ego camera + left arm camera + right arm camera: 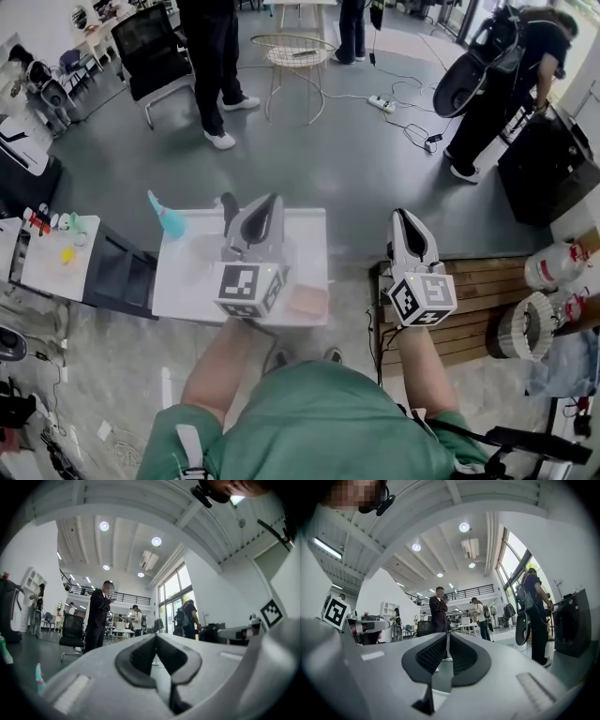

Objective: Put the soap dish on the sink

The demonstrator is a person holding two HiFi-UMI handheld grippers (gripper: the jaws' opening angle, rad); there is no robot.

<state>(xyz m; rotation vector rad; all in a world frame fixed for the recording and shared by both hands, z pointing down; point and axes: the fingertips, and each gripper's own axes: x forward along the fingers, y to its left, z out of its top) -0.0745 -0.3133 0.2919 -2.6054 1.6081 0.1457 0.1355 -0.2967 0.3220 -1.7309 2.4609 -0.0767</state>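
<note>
**Two grippers empty and pointing level, soap dish on the sink**

We hold the left gripper [272, 200] over the white sink [187, 281], pointing away from us and about level. Its own view looks across the room, not down. Its jaws are pressed together at the tips, and nothing sits between the dark pads.

The right gripper [403, 216] is well to the right, over the edge of a slatted wooden bench [487, 309], and also points level. Its jaws are drawn together too, with only a sliver of the room showing between the ribbed pads. They hold nothing.

The soap dish [307, 300], pale pink and shallow, lies on the sink's near right corner. In the head view it is just right of the left gripper's rear end, and neither gripper touches it.

A teal bottle [169, 217] stands at the sink's far left corner. A dark faucet [229, 211] rises near it at the far edge, partly hidden by the left gripper. That gripper covers most of the basin, so we cannot make out its shape.

Left of the sink, a low white worktop [52, 267] carries small items that we cannot name. White jugs [555, 265] stand past the bench on the right.

Farther off on the grey floor are a black chair [150, 47] and a wire table [292, 56]. A person in dark clothes and white shoes [217, 66] stands near them. Another person [497, 94] bends toward a black cabinet [544, 169].
</note>
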